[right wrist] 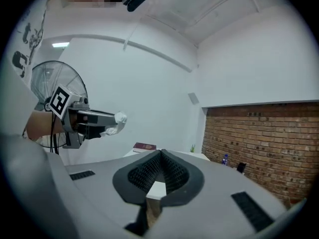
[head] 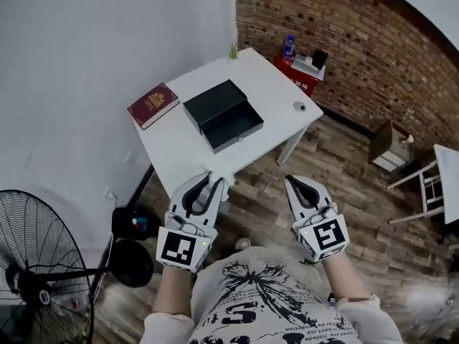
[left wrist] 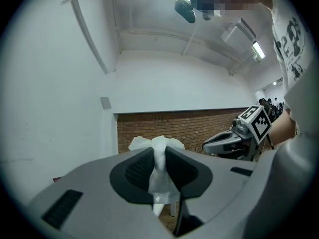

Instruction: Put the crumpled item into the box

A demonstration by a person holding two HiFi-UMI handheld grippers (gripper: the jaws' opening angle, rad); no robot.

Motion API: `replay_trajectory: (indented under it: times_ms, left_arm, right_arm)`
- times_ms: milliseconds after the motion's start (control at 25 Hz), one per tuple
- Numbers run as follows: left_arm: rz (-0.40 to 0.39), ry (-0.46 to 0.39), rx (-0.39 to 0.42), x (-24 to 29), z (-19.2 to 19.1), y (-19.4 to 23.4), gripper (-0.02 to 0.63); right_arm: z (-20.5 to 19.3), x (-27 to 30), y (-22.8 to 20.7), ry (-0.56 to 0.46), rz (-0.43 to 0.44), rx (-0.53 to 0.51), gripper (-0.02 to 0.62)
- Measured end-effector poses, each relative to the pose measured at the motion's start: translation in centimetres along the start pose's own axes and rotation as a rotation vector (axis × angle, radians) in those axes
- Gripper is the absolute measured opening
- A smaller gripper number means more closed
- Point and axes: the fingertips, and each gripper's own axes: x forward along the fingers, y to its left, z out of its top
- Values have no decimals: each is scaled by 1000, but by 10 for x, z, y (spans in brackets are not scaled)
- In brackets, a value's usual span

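My left gripper (head: 215, 180) is shut on a crumpled white tissue (left wrist: 158, 159); the wad sticks out past the tips (head: 221, 178) and hangs over the near edge of the white table (head: 172, 153). The right gripper view shows the same left gripper (right wrist: 107, 123) with the tissue (right wrist: 117, 122) from the side. The black open box (head: 224, 115) lies in the middle of the table, well beyond the tissue. My right gripper (head: 292, 182) is held off the table over the wooden floor, jaws shut and empty, tips meeting (right wrist: 159, 156).
A dark red booklet (head: 152, 104) lies left of the box. A small round object (head: 299, 107) sits at the table's right edge. A black fan (head: 39, 271) stands at lower left. A red cabinet (head: 297, 74) and small furniture (head: 391, 149) line the brick wall.
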Motion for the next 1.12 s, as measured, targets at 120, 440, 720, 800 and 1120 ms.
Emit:
replay_trajectory:
  times_ms: [120, 440, 720, 800, 1120]
  left_arm:
    - [24, 6, -3, 25, -2, 34, 81]
    - [113, 78, -4, 88, -35, 94, 81]
    - [193, 195, 8, 153, -65, 132, 81]
    - [219, 261, 3, 170, -74, 144, 81]
    - [349, 390, -37, 229, -121, 178, 83]
  right_arm:
    - [4, 44, -12, 1, 24, 8, 15]
    - [-6, 136, -55, 21, 124, 7, 15]
    - [-6, 224, -105, 6, 267, -5, 15]
    - [-4, 249, -121, 4, 309, -3, 15]
    - [-16, 330, -158, 24, 491, -14, 15]
